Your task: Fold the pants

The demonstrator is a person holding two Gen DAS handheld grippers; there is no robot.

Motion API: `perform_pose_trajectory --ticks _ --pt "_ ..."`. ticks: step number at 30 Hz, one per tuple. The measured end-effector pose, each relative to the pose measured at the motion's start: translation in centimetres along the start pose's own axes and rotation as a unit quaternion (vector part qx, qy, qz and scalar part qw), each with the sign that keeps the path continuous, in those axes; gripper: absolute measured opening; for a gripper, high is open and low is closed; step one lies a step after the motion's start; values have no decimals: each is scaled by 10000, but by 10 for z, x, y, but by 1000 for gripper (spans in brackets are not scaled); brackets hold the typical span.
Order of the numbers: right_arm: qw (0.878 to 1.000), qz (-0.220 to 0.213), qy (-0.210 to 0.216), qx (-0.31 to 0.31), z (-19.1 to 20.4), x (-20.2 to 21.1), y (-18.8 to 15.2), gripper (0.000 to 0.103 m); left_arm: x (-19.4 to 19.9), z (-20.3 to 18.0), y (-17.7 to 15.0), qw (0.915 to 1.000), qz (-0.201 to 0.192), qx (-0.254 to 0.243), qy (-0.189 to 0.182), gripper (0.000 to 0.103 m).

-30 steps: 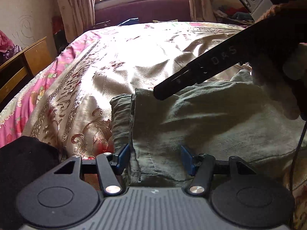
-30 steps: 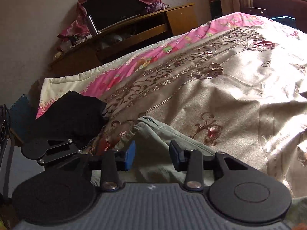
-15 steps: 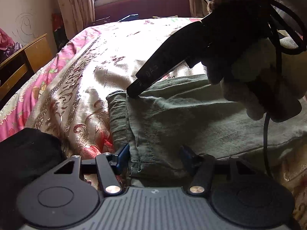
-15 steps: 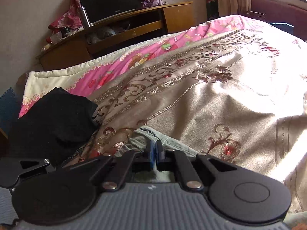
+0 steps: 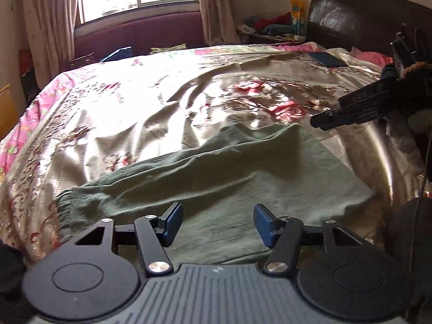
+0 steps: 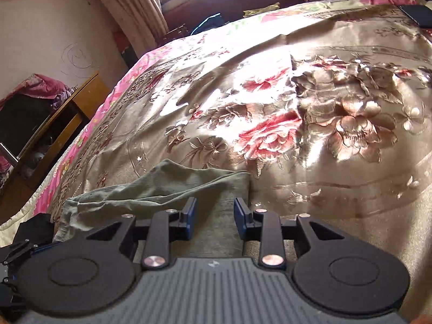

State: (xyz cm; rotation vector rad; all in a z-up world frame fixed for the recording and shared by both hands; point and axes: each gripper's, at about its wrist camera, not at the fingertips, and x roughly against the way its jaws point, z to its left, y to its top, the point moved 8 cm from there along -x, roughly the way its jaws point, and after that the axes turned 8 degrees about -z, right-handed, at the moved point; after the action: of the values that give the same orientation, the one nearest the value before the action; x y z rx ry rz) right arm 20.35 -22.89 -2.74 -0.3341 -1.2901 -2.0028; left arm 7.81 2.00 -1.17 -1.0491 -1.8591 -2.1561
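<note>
Grey-green pants lie folded over on the shiny floral bedspread, with a rumpled ridge along the far edge. My left gripper is open and empty just above the near part of the pants. My right gripper is open and empty over the right end of the pants. It also shows in the left wrist view at the far right, above the pants' corner, held by a gloved hand.
A black garment lies at the bed's near left edge. A dark phone lies near the dark headboard. A wooden desk stands left of the bed. A window with curtains is at the far side.
The right gripper, shut on the pants edge half a second ago, has carried it over to the right, opened and let go. The left gripper stays open and has swung to the right.
</note>
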Motion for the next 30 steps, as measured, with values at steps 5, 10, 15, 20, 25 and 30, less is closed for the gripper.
perform_pose_trajectory --ticks 5,10,15,20,25,30 --pt "9980 267 371 -442 -19 -23 -8 32 -19 -101 2 9903 42 -1120 -818 71" --pt "9941 449 764 -629 -16 -43 -10 32 -39 -156 -10 9788 276 -1582 -1273 71" --pt "9921 501 898 -715 -18 -51 -9 32 -56 -173 -21 9752 258 -2000 -913 71" --pt "9908 480 1061 -689 -14 -53 -2 32 -59 -187 -17 9763 -20 -2112 -478 71" --pt "9895 702 1090 -632 -12 -62 -2 32 -62 -203 -24 9666 -227 -2550 -88 71" --pt "9891 592 1121 -748 -16 -55 3 10 -65 -200 -20 9717 -56 -2351 -225 37"
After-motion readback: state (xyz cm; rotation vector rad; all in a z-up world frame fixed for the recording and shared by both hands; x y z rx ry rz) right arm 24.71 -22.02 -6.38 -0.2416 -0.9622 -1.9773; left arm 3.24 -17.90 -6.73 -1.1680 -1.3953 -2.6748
